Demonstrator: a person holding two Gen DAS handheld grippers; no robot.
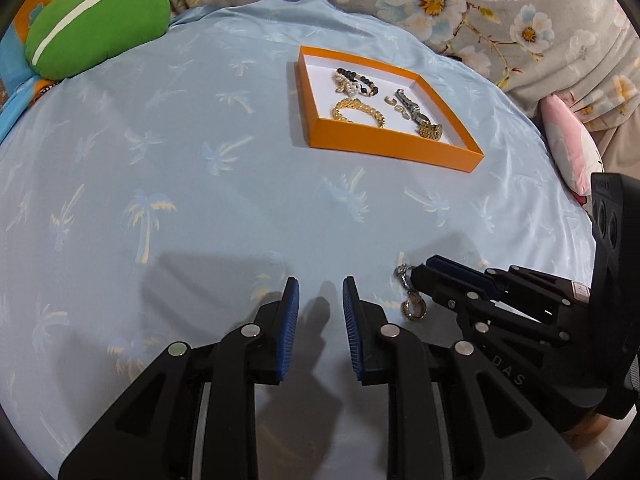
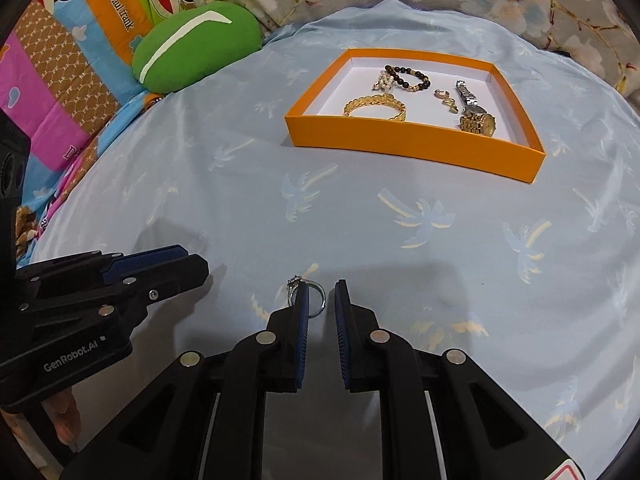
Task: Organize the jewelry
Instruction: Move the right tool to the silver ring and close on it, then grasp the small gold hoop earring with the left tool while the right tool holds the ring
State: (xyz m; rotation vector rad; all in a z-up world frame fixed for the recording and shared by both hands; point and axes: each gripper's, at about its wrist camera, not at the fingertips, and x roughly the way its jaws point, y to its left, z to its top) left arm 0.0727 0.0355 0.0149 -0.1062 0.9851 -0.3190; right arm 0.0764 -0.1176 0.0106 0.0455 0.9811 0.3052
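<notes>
An orange box (image 1: 394, 150) (image 2: 412, 142) lies on the blue bedsheet and holds a gold bracelet (image 1: 358, 112) (image 2: 376, 106), a black bead bracelet (image 1: 358, 80) (image 2: 408, 76), a watch (image 1: 420, 118) (image 2: 474, 110) and small earrings (image 2: 446, 100). My right gripper (image 2: 320, 294) (image 1: 416, 272) is open, its fingertips around a silver ring (image 2: 318, 294) on the sheet. In the left wrist view a small silver and gold piece (image 1: 412, 296) lies at its tip. My left gripper (image 1: 320, 296) (image 2: 200, 264) is open and empty, just left of the right one.
A green cushion (image 1: 96, 24) (image 2: 196, 48) lies at the far left of the bed. A floral blanket (image 1: 500, 12) runs along the back and right. A pink pillow (image 1: 572, 152) sits at the right edge. Colourful cartoon bedding (image 2: 68, 80) lies left.
</notes>
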